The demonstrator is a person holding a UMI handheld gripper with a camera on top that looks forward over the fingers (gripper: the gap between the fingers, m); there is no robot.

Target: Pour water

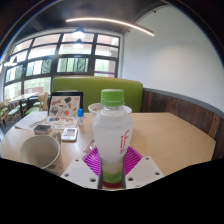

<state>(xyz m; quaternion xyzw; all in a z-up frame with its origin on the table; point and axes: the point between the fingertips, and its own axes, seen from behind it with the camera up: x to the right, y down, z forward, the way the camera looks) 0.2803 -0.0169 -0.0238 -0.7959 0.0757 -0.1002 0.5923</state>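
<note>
A clear plastic bottle (112,135) with a green cap, a white label with red letters and a green band at its base stands upright between my fingers. My gripper (112,168) is shut on the bottle; both magenta pads (92,160) press on its lower sides. A pale grey cup (43,152) stands on the wooden table (170,135), left of the bottle and a little beyond my left finger. I cannot tell whether the bottle's base rests on the table.
Beyond the cup lie a small dark box (43,129), a little blue-topped bottle (80,116) and a picture board (64,104). A white bowl (96,107) sits behind the bottle. A green bench (85,90) and windows are at the back.
</note>
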